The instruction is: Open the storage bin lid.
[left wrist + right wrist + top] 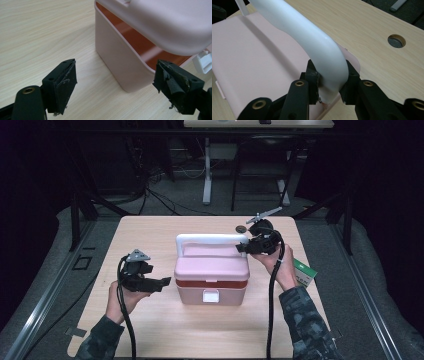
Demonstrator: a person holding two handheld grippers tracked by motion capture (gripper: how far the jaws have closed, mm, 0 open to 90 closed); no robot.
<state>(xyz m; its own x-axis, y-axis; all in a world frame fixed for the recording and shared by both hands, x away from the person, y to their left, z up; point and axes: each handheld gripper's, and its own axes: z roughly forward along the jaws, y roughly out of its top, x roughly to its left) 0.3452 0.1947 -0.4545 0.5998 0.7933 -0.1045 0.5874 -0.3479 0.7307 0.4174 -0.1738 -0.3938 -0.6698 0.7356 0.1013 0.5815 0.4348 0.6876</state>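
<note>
dark floor and black frame legs surround a pale wooden table (150, 330) in the high view, and on it we see a pink box (212, 279) standing near the middle, its lid down, a white latch on the front face and a white handle (210, 240) arched over the back of the lid. we find the left gripper (162, 283) just beside the box's left wall, its 2 jaws spread and holding nothing. we see the right gripper (243, 247) at the right end of the handle. a green and white packet (304, 272) lies at the table's right edge, partly behind the right hand, and a dark round hole (241, 228) sits in the tabletop near the far edge.

from the left gripper view we look at the box (117, 62) corner standing between the 2 wide-apart jaws, though farther off; whether either pad touches it we cannot tell for sure, it looks clear of both.

in the right gripper view we see the jaws pressed onto the curved end of the handle (317, 47), 1 pad on each side, above the pink lid (254, 62). the hole (396, 41) shows beyond.
</note>
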